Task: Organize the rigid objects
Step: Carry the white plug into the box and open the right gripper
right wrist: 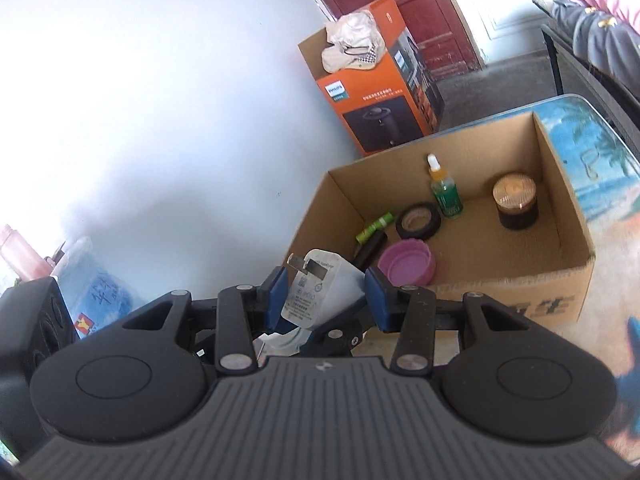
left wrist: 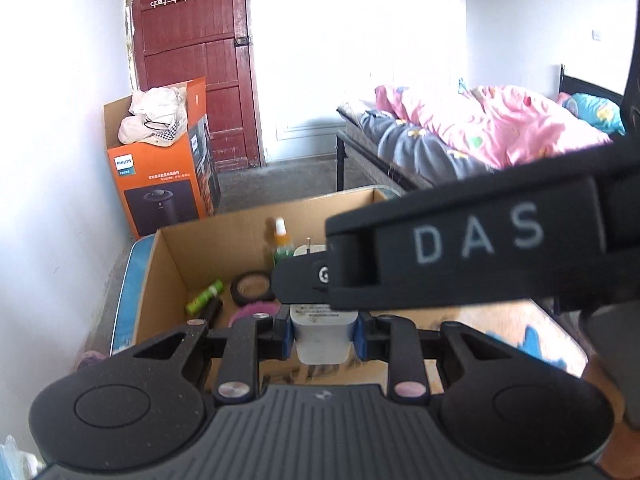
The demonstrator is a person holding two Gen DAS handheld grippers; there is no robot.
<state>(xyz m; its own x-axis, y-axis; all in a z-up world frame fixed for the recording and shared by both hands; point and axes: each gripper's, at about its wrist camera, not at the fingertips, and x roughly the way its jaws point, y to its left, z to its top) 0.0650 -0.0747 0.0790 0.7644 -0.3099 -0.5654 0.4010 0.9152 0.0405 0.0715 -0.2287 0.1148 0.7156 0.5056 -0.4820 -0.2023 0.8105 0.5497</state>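
A white charger plug [left wrist: 322,340] is held by both grippers at once, above the near edge of an open cardboard box [left wrist: 176,256]. My left gripper [left wrist: 324,336] is shut on its body with the blue pads. My right gripper [left wrist: 302,278] crosses in from the right and hides the charger's middle. In the right wrist view the right gripper [right wrist: 326,292] is shut on the charger [right wrist: 316,292], prongs pointing up left. The left gripper's fingers [right wrist: 340,334] show just beneath. Inside the box [right wrist: 560,168] are a green dropper bottle [right wrist: 444,192], a black tape roll [right wrist: 418,222], a purple lid [right wrist: 406,266], a green tube [right wrist: 374,230] and a dark jar [right wrist: 516,206].
The box stands on a table with a beach-print cover [right wrist: 600,160]. An orange Philips carton [left wrist: 160,184] with cloth on top stands by the white wall and red door [left wrist: 192,40]. A bed with a pink quilt [left wrist: 480,128] is at the right. A pack of water bottles [right wrist: 96,292] sits low left.
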